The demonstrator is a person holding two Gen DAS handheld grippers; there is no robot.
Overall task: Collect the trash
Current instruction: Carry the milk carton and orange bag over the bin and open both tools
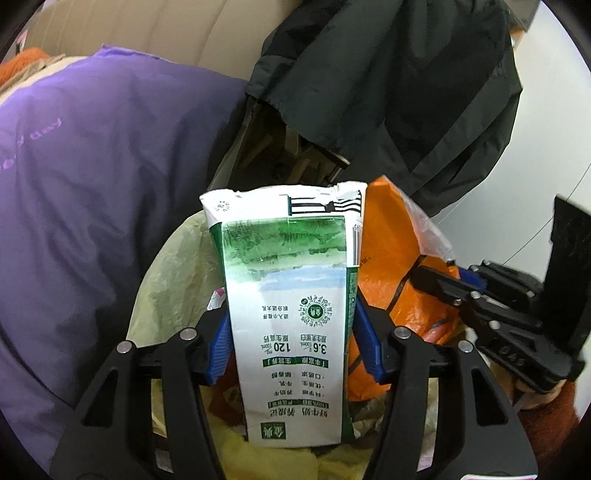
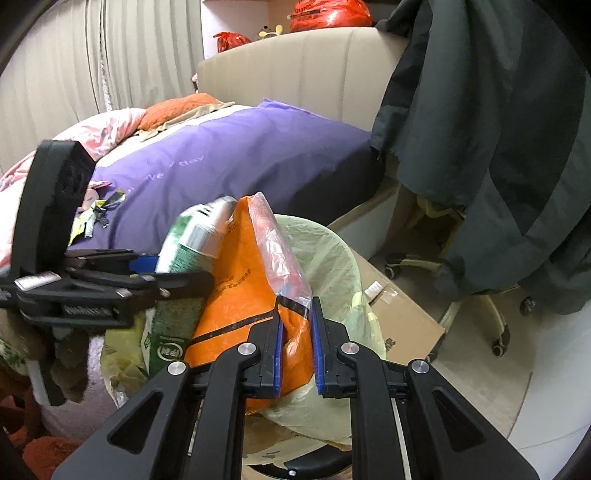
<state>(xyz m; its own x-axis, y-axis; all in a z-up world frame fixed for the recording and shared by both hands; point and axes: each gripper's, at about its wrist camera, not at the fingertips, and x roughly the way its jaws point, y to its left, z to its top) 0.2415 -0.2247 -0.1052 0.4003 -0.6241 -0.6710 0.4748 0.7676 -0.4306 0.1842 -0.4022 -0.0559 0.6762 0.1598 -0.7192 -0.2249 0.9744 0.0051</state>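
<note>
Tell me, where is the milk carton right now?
The milk carton is clamped in the left tongs, above the yellow-lined trash bin, beside the orange bag.

Quick tally: one green-and-white milk carton (image 1: 288, 314), one orange plastic bag (image 2: 243, 295), one bin lined with a pale yellow-green trash bag (image 2: 332, 251). Two grippers, the left gripper (image 1: 291, 343) and the right gripper (image 2: 297, 347). One purple duvet (image 2: 236, 166), one pink blanket (image 2: 107, 129), one dark green jacket (image 2: 498, 140), one flat cardboard box (image 2: 402, 314). Two red bags on the shelf, the big one (image 2: 328, 14) and the small one (image 2: 231, 40). Small wrappers on the duvet, too tiny to count.
</note>
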